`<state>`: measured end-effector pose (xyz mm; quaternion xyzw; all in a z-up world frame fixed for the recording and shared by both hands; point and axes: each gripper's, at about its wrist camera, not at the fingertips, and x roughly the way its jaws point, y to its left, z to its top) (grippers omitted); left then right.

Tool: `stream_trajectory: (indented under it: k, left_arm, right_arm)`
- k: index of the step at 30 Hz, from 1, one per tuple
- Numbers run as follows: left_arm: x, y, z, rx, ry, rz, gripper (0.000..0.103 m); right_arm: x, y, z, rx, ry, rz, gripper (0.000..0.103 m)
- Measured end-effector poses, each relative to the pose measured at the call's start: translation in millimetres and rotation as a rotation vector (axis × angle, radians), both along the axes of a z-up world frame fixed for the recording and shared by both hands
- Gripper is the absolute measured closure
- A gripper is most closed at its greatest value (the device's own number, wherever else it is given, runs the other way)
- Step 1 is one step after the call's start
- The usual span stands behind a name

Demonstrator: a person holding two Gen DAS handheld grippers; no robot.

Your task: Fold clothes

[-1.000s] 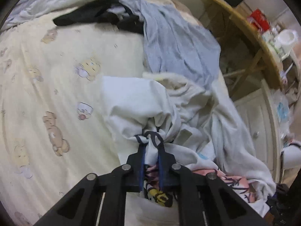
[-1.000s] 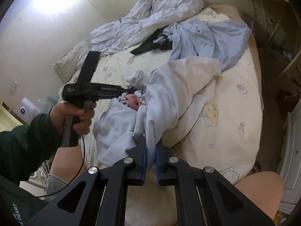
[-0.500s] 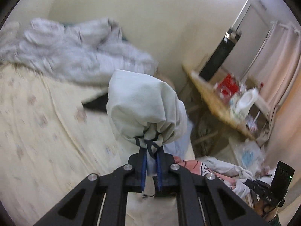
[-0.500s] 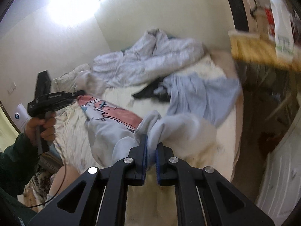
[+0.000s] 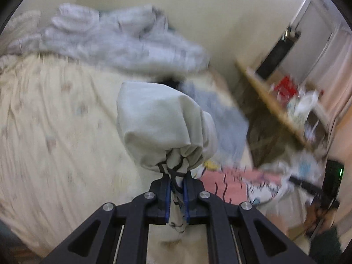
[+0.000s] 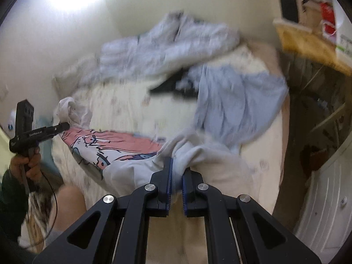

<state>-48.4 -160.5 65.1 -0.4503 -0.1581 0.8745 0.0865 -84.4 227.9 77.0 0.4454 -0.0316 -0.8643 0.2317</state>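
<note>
A white T-shirt with a pink cartoon print [image 6: 114, 143] hangs stretched between both grippers above the bed. My left gripper [image 5: 176, 181] is shut on one bunched corner, and the cloth [image 5: 158, 123] balloons over its tips. In the right wrist view that same left gripper [image 6: 65, 126] shows at the far left, held by a hand. My right gripper [image 6: 176, 167] is shut on the other white edge of the shirt [image 6: 209, 154]. A light blue garment [image 6: 237, 103] and a black one [image 6: 169, 87] lie further back on the bed.
The bed [image 5: 55, 132] has a cream sheet with small prints and a crumpled grey duvet [image 5: 118, 46] at its head. A wooden desk [image 5: 272, 107] with clutter stands to the right, and a white cabinet [image 6: 325, 198] beside it. A bare knee [image 6: 70, 200] is near the bed's edge.
Both grippers have risen and spread apart, lifting the shirt off the bed. The crumpled heap is now pulled out, showing the pink print between them.
</note>
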Motion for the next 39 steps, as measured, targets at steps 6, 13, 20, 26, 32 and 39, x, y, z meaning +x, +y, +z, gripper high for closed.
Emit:
stream_trajectory:
  k: [6, 13, 20, 26, 32, 39]
  left_arm:
    - [15, 24, -64, -0.050, -0.171, -0.098, 0.094]
    - [22, 47, -87, -0.068, -0.237, -0.157, 0.094]
    - [39, 68, -99, -0.087, -0.252, -0.212, 0.094]
    - [51, 72, -101, -0.100, -0.248, -0.207, 0.094]
    - [62, 69, -103, -0.070, -0.241, -0.183, 0.094]
    - [72, 52, -82, -0.039, -0.183, -0.172, 0.061]
  right_arm:
    - [22, -4, -72, 0.170, -0.225, 0.112, 0.095]
    - [34, 20, -67, 0.216, -0.254, 0.090, 0.082]
    - [12, 18, -7, 0.128, -0.052, 0.032, 0.016]
    - [-49, -57, -45, 0.119, -0.081, 0.089, 0.019]
    - [-75, -105, -118, 0.168, -0.226, 0.122, 0.087]
    - [-21, -84, -73, 0.071, -0.093, 0.172, 0.098]
